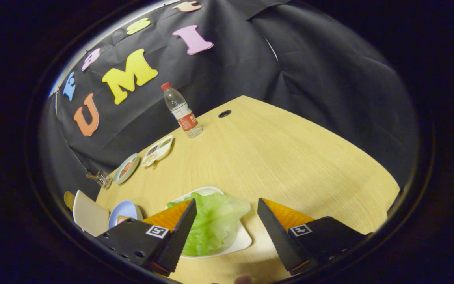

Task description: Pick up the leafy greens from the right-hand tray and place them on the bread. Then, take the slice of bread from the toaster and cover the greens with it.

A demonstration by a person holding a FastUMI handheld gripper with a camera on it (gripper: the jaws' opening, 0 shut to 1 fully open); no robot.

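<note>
Wooden table [274, 157]: a broad pale surface with a round cable hole [224, 114] near its far edge.

Gripper [227, 205], released: the two fingers stand wide apart and press on nothing. The left finger overlaps the near-left part of the leaf; the right finger sits over bare table, well clear of the tray.

White tray [244, 238] with the leafy greens [215, 221]: one pale, crinkled lettuce leaf lies in the tray, between the fingers but offset toward the left one.

Judged risks. Because the leaf is off-centre, closing from this pose may catch only its edge, so that it tears or slips free on lifting. A thin, limp leaf may also fold, or drag the light tray if a fingertip comes down on the rim. The leaf droops once lifted, so it may land askew on the bread.

Water bottle [181, 110]: upright near the far edge, red cap, red and white label; the print is too small to read.

Cluster to the left: a pale flat slab [89, 217] that may be the bread or a board, which of them cannot be told; a blue bowl [124, 211] beside it; a green dish [126, 169]; a compartmented condiment dish [158, 150]; a small wire utensil [101, 178].

Writing: each finger mount carries a square black-and-white marker [157, 231], a pattern and not text. No brand is legible.
</note>
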